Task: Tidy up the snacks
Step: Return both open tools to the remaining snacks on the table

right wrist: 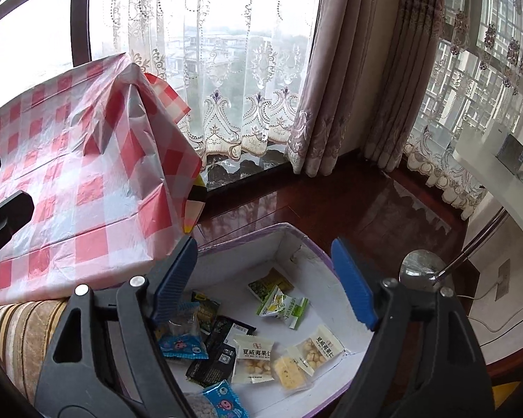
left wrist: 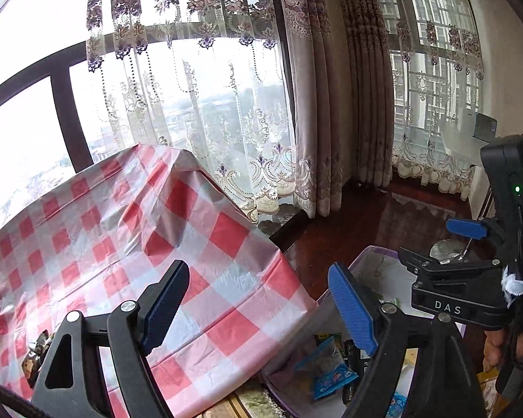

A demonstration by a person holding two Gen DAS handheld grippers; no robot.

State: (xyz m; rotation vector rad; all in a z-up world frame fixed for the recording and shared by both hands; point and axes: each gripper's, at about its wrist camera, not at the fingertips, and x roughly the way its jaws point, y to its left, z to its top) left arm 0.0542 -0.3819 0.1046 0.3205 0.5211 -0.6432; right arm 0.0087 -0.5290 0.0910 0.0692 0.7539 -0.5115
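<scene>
A white box with a purple rim (right wrist: 296,240) stands on the floor beside the table and holds several snack packets: blue ones (right wrist: 183,343), a black one (right wrist: 219,351), white nut packets (right wrist: 252,358) and green ones (right wrist: 282,308). My right gripper (right wrist: 265,278) hovers over the box, wide open and empty. My left gripper (left wrist: 258,306) is wide open and empty above the table's edge. The box (left wrist: 376,261) and its blue packet (left wrist: 326,369) show at lower right in the left wrist view, where the right gripper (left wrist: 436,244) also appears.
The table wears a red-and-white checked cloth (left wrist: 129,230). A dark packet (left wrist: 35,351) lies at its lower left. Windows with lace curtains (right wrist: 226,87) are behind. A striped sofa (right wrist: 21,341) is at lower left. A lamp stand (right wrist: 422,268) rises right of the box.
</scene>
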